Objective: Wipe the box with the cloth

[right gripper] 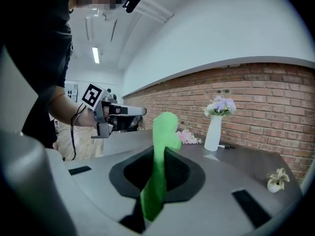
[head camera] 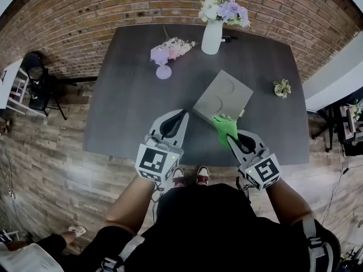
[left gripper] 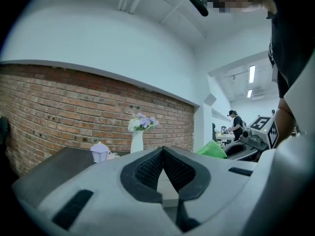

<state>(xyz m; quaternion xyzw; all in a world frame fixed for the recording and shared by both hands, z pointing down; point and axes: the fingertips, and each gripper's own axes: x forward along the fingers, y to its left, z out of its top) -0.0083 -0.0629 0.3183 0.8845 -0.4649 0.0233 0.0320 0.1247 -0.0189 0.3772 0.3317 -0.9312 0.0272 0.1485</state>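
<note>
Pinching only a thin fold of the green cloth, your right gripper may lose it mid-wipe. The grey box lies unbraced just ahead, your left gripper pressed together and empty, so it could slide.

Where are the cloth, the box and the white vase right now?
cloth (head camera: 226, 127): head view, middle of the green bunch.
box (head camera: 224, 97): head view, middle of its grey top.
white vase (head camera: 212, 37): head view, on its body below the flowers.
</note>
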